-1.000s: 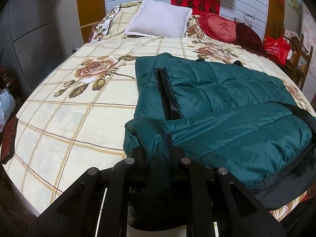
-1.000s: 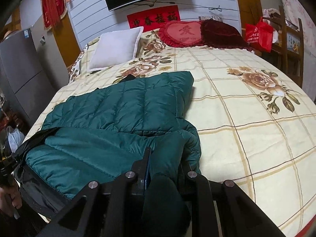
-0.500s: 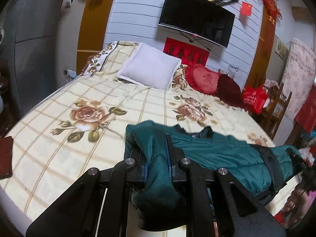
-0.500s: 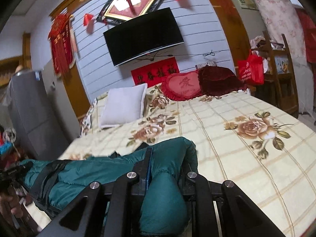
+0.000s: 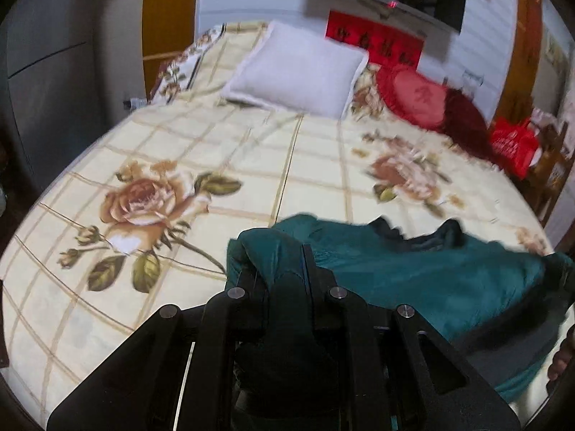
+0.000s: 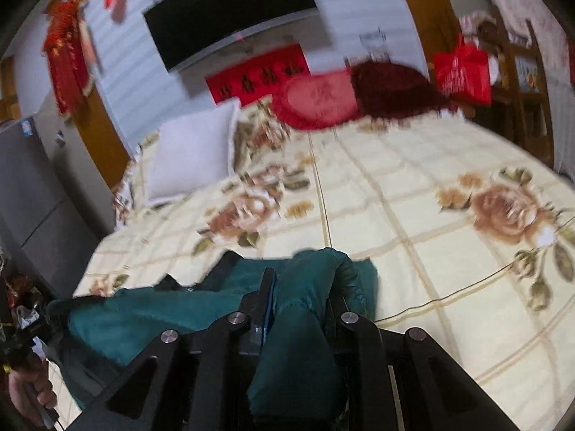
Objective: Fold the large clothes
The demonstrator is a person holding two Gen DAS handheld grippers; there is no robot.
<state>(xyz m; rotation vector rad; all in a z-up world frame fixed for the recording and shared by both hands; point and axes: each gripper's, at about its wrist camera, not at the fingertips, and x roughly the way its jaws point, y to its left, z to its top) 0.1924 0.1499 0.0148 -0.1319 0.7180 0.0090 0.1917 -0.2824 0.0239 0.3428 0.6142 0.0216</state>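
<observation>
My left hand-held gripper (image 5: 284, 280): clenched on a bunched corner of the green padded jacket (image 5: 431, 280); the fabric fills the narrow gap between my two fingers and spills down over the frame toward the camera.
My right hand-held gripper (image 6: 298, 287): likewise clamped on the jacket's other corner, with a thick roll of green cloth squeezed between the fingers and hanging below them.
Jacket: it stretches sideways between my two grippers as one long band at the near edge of the bed (image 5: 215, 151); in the left wrist view it runs off to the right, in the right wrist view off to the left. Whether its middle rests on the bedspread or hangs just above it I cannot tell.
Jacket details: quilted teal shell, a dark lining or collar showing along the far edge, darker trim at the right end in the left wrist view.
Bedspread: cream with a tan grid and large printed roses, bare of clothing beyond the jacket.
Head of the bed: a white pillow (image 5: 298, 72), a red round cushion (image 5: 413, 97) beside it, and a dark maroon cushion (image 5: 467, 122) next to that.
Wall: white panelling with a black television (image 6: 230, 10) above a red banner (image 6: 258, 75).
Side of the bed: a red bag (image 6: 463, 72) near wooden furniture.
My hand (image 6: 28, 395): fingers wrapped round the other gripper's handle, seen at the lower left of the right wrist view.
Sharpness: both views are smeared, so fine detail is lost.
</observation>
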